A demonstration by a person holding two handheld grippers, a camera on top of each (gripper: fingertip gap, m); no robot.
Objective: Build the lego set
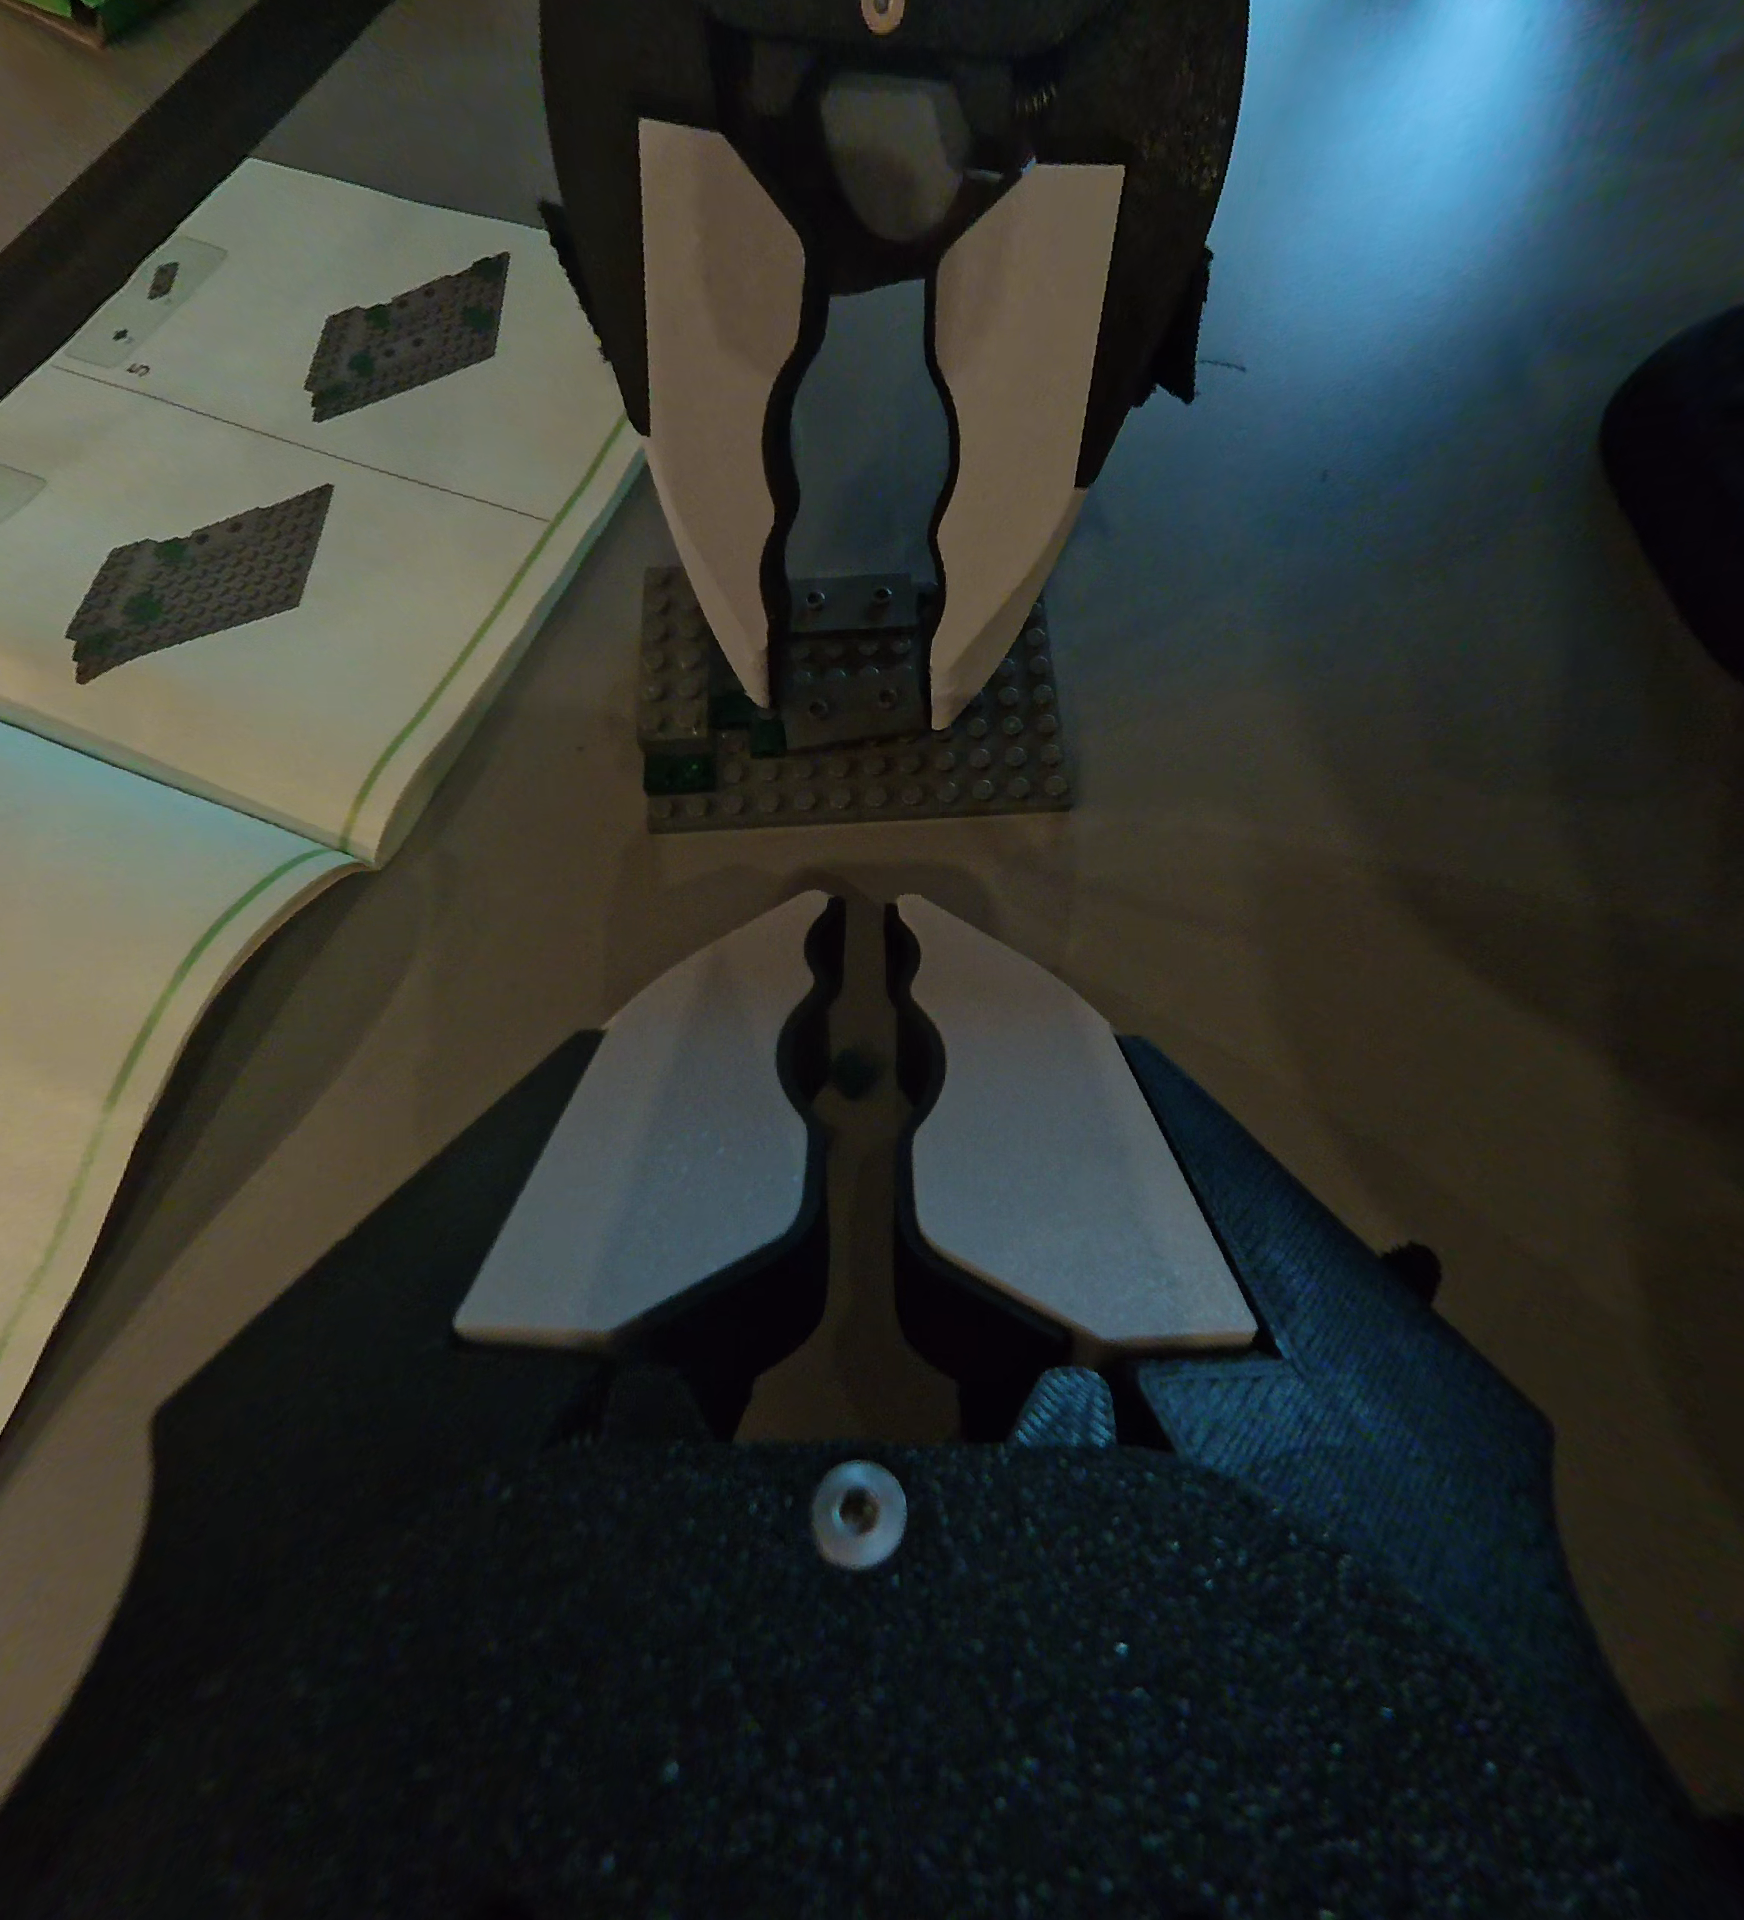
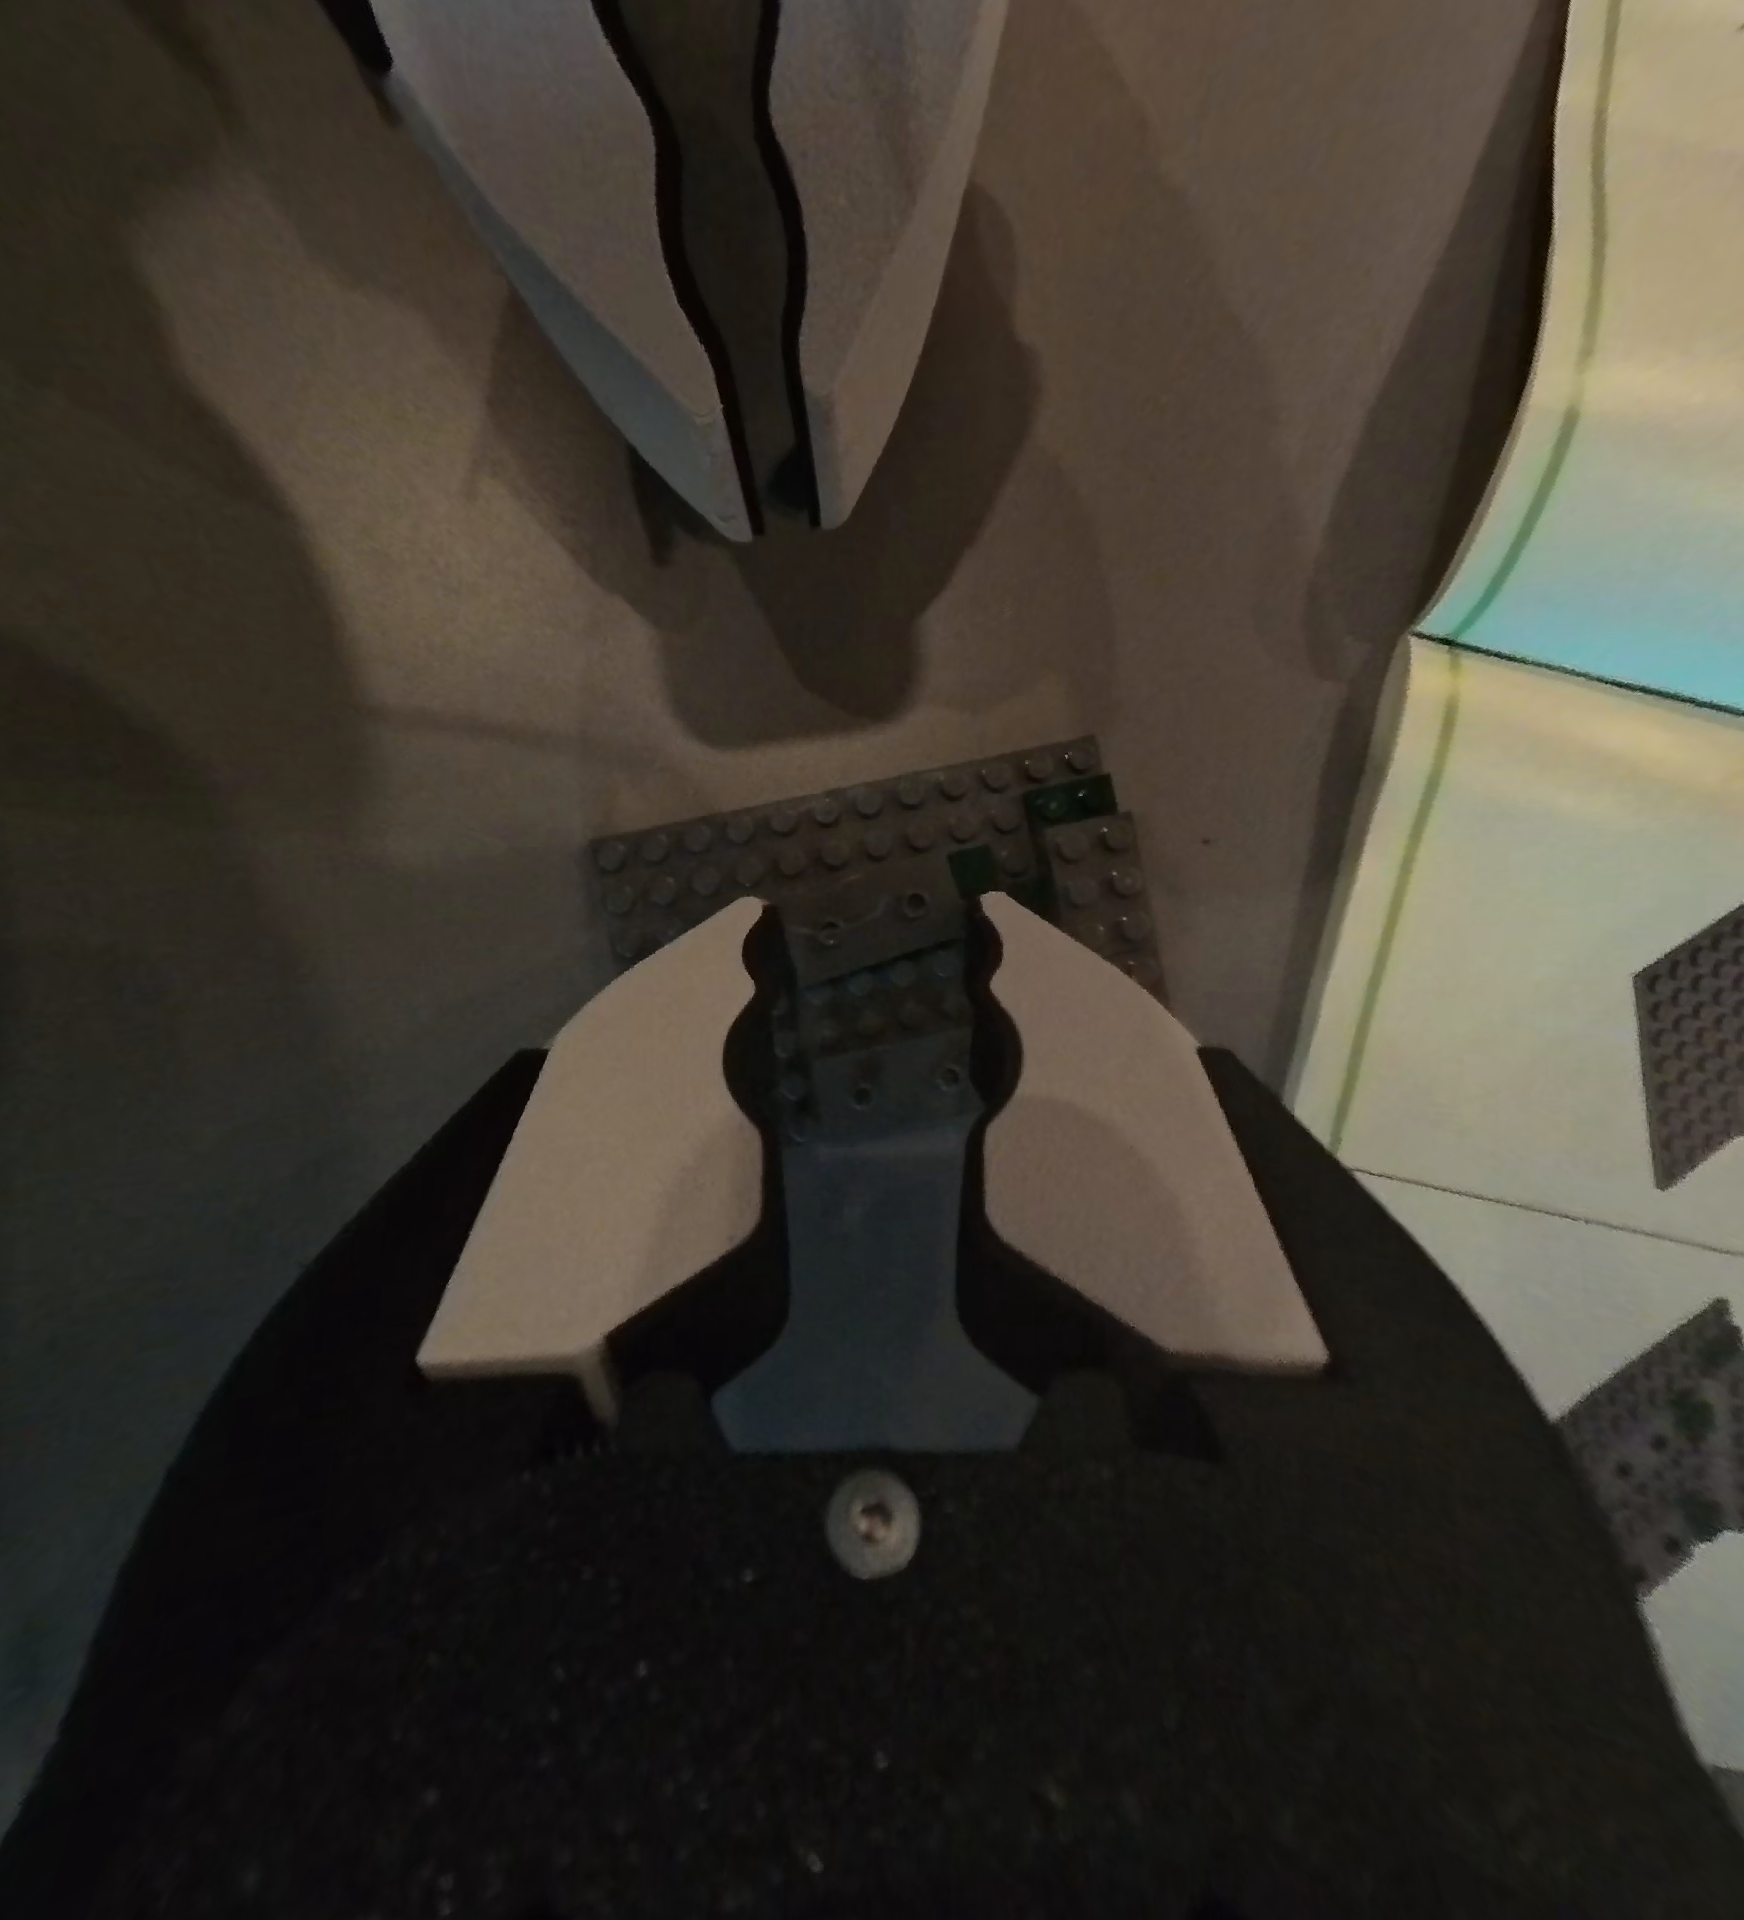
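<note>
Grey, studded and flat: the Lego baseplate [image 1: 909,790] lying on a beige table [image 1: 1367,831], just beside the open instruction booklet [image 1: 255,582]. Stacked on its near-left corner in the left wrist view, a few grey plates and small dark green pieces [image 1: 683,774]. Tilted above the baseplate, a dark grey plate piece [image 1: 852,675] with studs and small holes, one edge lifted off the studs below.

Clamped on that dark grey plate piece, the right gripper [image 1: 850,717], white fingertips pressed against its two sides, reaching down from the top of the left wrist view. Seen again from the right wrist view, the same right gripper [image 2: 873,904] with the piece [image 2: 873,935] wedged between its wavy black inner pads.

Nearly together, the left gripper [image 1: 860,902], only a thin gap between its tips, poised just short of the baseplate's near edge and apart from it; across the table in the right wrist view, the same left gripper [image 2: 783,525], fingers pinched on a small dark item too tiny to identify.

Printed on the booklet's pages, pictures of grey plates and green border lines. At the far right, a dark rounded object [image 1: 1730,520], blurred in shadow. Top left, a green box corner [image 1: 109,16].
</note>
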